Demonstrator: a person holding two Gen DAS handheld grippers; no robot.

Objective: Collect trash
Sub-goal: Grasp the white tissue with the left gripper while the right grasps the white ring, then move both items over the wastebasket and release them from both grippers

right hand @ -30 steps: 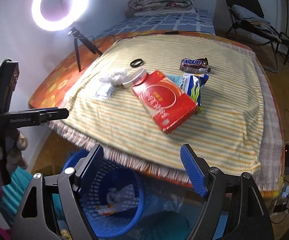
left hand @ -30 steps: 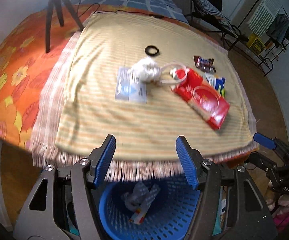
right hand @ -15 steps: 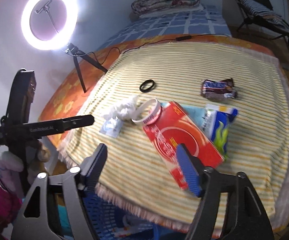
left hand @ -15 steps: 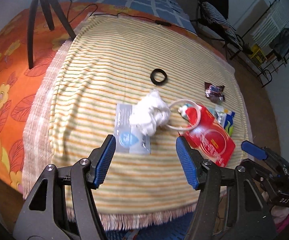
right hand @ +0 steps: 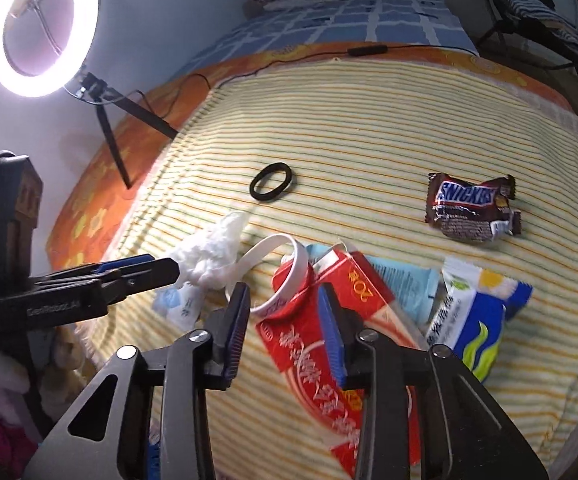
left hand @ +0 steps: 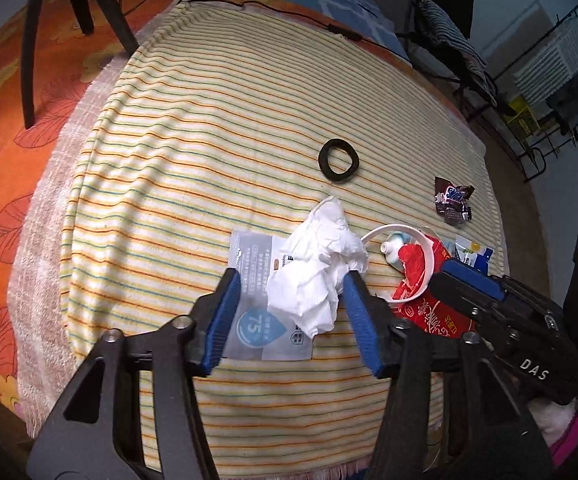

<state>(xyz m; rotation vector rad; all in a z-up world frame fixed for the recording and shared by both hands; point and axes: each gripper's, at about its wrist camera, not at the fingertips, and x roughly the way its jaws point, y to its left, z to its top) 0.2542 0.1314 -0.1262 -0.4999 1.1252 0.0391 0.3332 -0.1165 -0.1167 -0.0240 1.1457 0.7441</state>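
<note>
The left gripper [left hand: 291, 312] is closing around the crumpled tissue [left hand: 317, 268] between its fingers, not yet pinching it. The right gripper [right hand: 285, 328] is closing over the red carton [right hand: 329, 344]. The flat packet [left hand: 257, 320] beneath the tissue risks being dragged along.

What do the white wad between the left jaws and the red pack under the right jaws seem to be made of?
White wad: soft tissue paper, matte, crumpled with fine creases.
Red pack: probably thin printed card or laminated paper, slightly glossy, with a folded flap at its top; the look leaves it open.
</note>
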